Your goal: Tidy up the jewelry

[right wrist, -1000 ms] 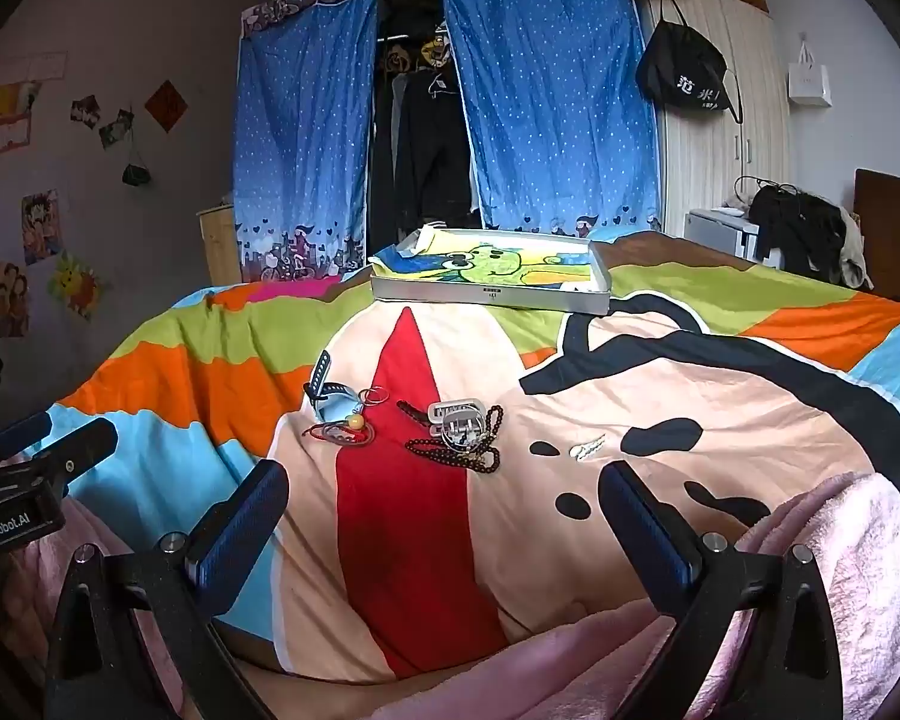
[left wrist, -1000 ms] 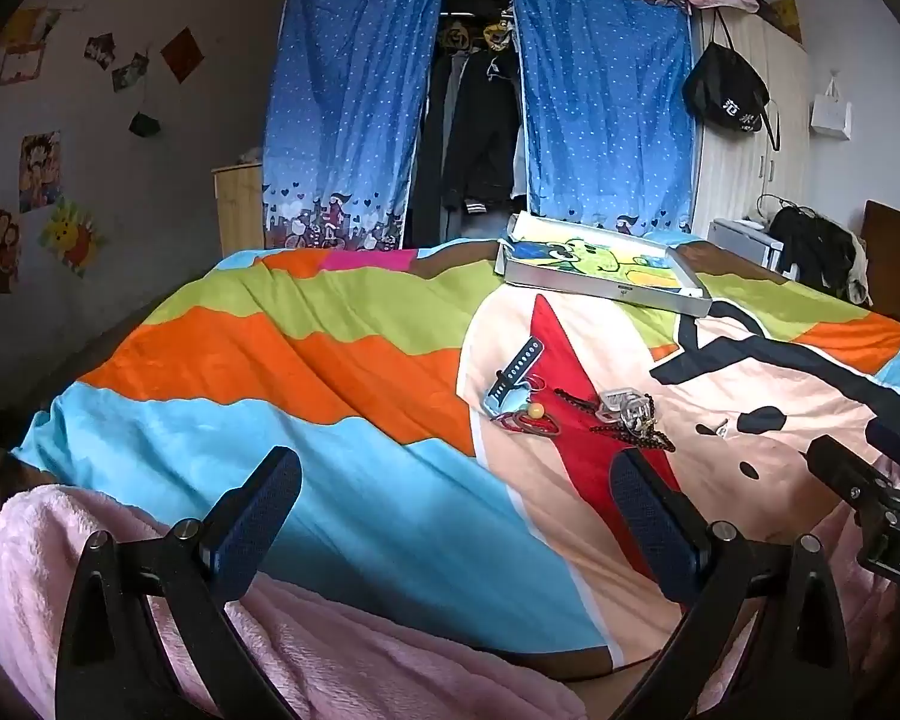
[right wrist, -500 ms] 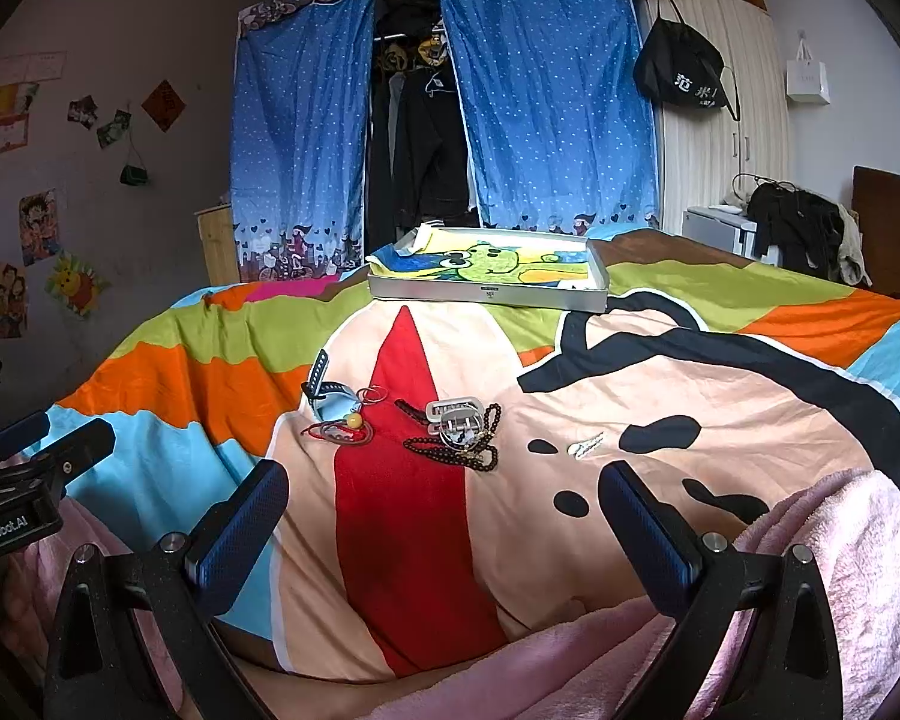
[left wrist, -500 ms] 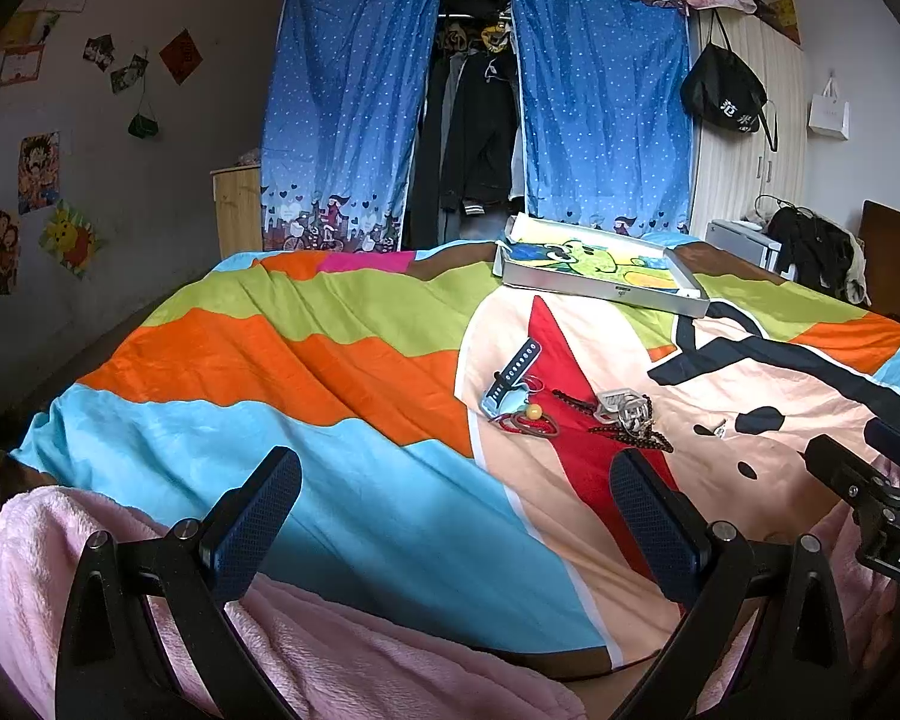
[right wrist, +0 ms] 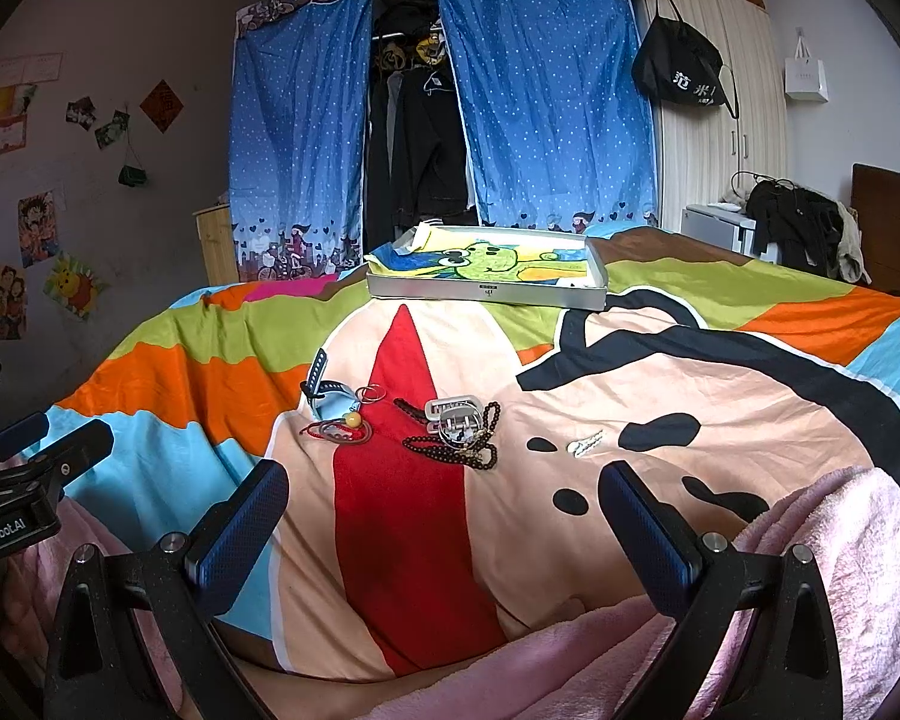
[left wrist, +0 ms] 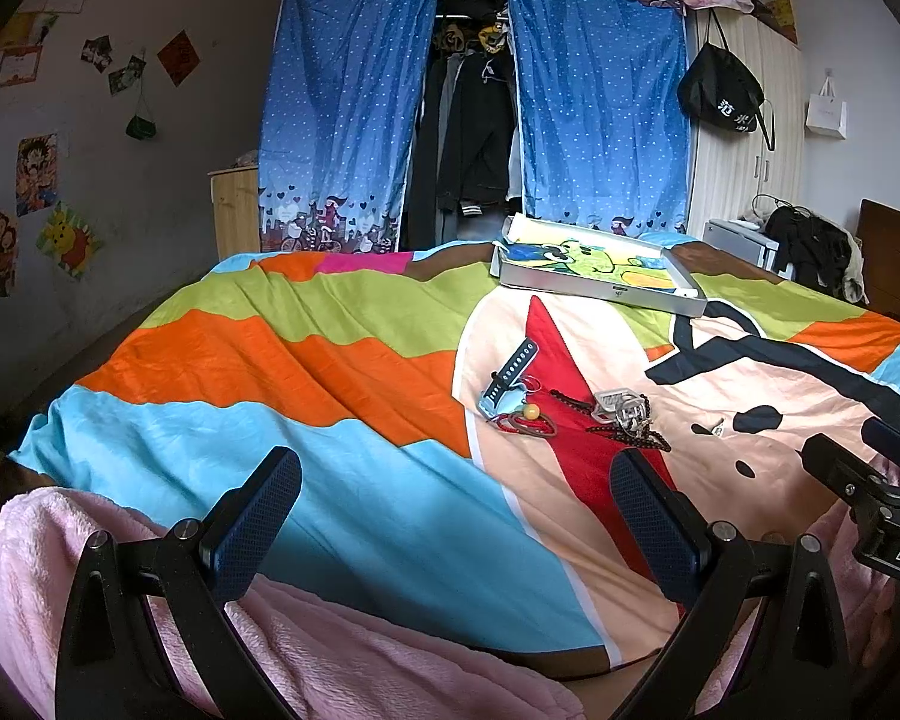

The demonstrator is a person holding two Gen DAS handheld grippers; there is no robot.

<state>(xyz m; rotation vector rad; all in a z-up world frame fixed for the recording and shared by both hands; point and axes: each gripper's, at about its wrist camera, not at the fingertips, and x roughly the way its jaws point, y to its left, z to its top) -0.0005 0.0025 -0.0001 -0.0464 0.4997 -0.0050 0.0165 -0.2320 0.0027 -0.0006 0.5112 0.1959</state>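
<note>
both grippers' jaws wide, empty — jewelry pile [right wrist: 444,426] on bedspread [right wrist: 720,396]

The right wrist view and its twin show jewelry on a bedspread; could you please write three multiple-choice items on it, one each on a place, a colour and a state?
1. Where does the shallow grey tray sit relative to the jewelry?
A. Farther up the bed, beyond it
B. Between the grippers and the jewelry
C. On the floor

2. What colour is the stripe of the bedspread on which part of the dark bead strand lies?
A. Green
B. Red
C. Purple

3. How do the left gripper and the right gripper stand?
A. Both open, holding nothing
B. Both shut on beads
C. Left shut on the watch

Answers: 1 A, the tray lies behind the watch and beads, toward the curtains. 2 B, the beads lie across the red stripe. 3 A, each pair of fingers stands wide apart with only bedspread between.
</note>
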